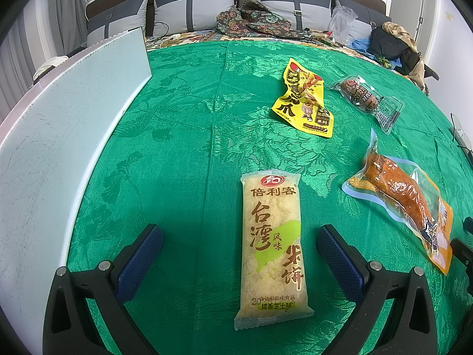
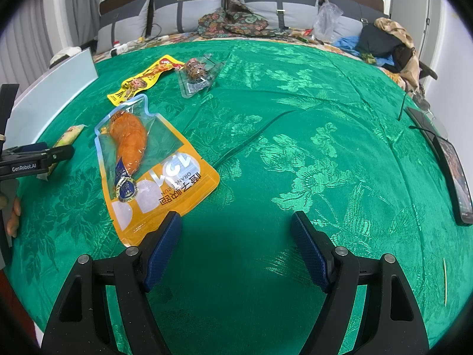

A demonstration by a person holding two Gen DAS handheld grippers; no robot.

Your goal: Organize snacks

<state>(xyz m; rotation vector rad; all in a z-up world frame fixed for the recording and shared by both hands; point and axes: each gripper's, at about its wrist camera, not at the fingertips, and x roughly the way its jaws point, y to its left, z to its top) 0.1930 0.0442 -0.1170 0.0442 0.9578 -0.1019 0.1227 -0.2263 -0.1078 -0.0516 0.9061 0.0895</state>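
Rice cracker pack (image 1: 272,248) lies lengthwise between my released left tongs (image 1: 239,244); right tongs (image 2: 236,233) released, orange pouch (image 2: 142,159) beside.

The rice cracker packet (image 1: 272,248) between the left fingers (image 1: 340,254) reads "倍利客 台湾风味米饼", the orange pouch (image 2: 165,183) beside the right fingers (image 2: 162,248) "ORANGE RUN", and the left gripper (image 2: 35,159) "GenRobot.AI".

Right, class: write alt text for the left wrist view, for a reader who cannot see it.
An open left gripper hovers over a rice cracker packet lying lengthwise between its fingers on a green tablecloth. Beyond lie a yellow snack packet, a small clear sausage packet and an orange chicken-leg pouch.
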